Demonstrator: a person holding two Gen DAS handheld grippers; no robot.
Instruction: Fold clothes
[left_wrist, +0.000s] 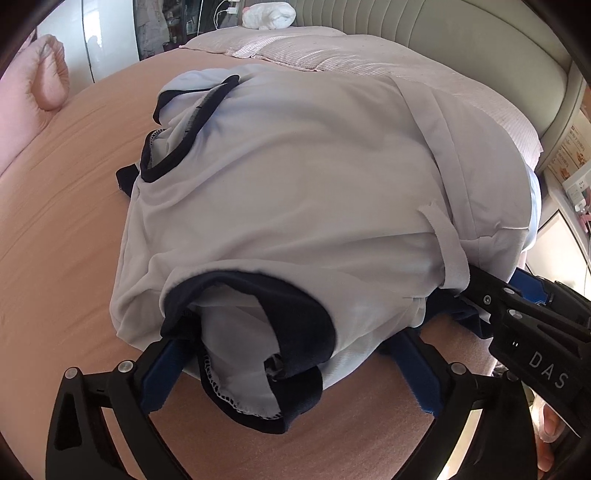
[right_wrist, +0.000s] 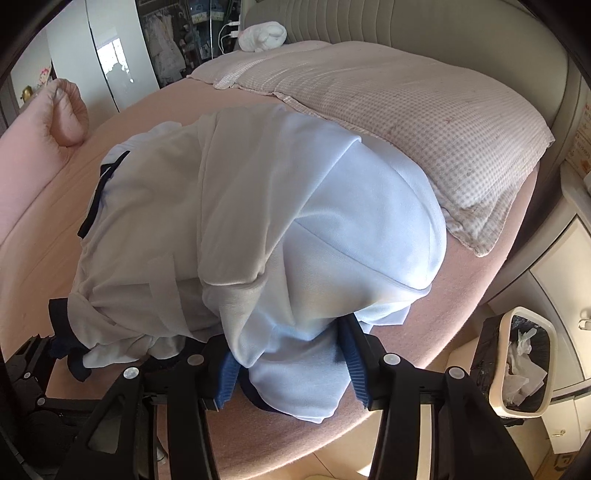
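Two grippers work at the near edge of the bed, low in both frames. In the left wrist view our left gripper (left_wrist: 295, 365) stands as wide as it goes, its blue pads either side of the dark-trimmed sleeve opening of the shirt (left_wrist: 295, 192); the cloth lies between the fingers, but we see no pad pressing on it, so we judge that nothing is held there. At lower right of that frame the other tool reaches in at the shirt's edge.

In the right wrist view our right gripper (right_wrist: 291, 365) is about half closed, and a bunched fold of pale blue cloth fills the gap, touching both pads; we read that as a grip on the shirt.

From both tools the shirt runs up and away toward frame centre, its long axis pointing from the near edge to the pillow (right_wrist: 424, 122) at upper right. It rests on the pink sheet (left_wrist: 74, 221), dark collar at upper left in the left view. Both hands sit at the near end, so we judge that the coming fold would carry this end forward, away from us.
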